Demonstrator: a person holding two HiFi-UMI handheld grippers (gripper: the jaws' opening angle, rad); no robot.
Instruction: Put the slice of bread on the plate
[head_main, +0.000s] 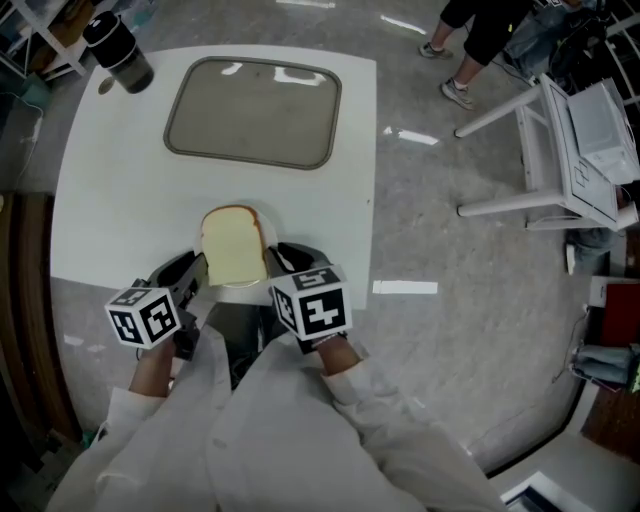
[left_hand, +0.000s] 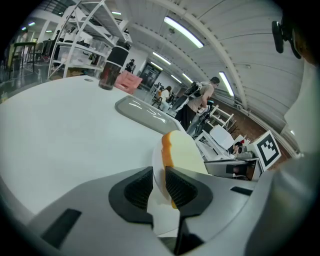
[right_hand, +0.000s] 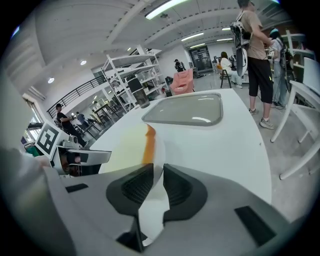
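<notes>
A pale slice of bread (head_main: 234, 245) with a tan crust lies on a small white plate (head_main: 269, 236) at the near edge of the white table (head_main: 110, 200). My left gripper (head_main: 198, 272) is shut on the plate's left rim, and my right gripper (head_main: 283, 262) is shut on its right rim. In the left gripper view the gripper (left_hand: 159, 175) pinches the plate (left_hand: 162, 215) with the bread (left_hand: 182, 150) just beyond. In the right gripper view the gripper (right_hand: 157, 172) clamps the plate (right_hand: 152, 210), and the bread (right_hand: 130, 145) shows its orange crust.
A grey tray (head_main: 252, 110) lies at the far side of the table, and a dark cup (head_main: 118, 50) stands at the far left corner. To the right a white frame (head_main: 560, 150) stands on the floor, with a person's legs (head_main: 470, 50) beyond it.
</notes>
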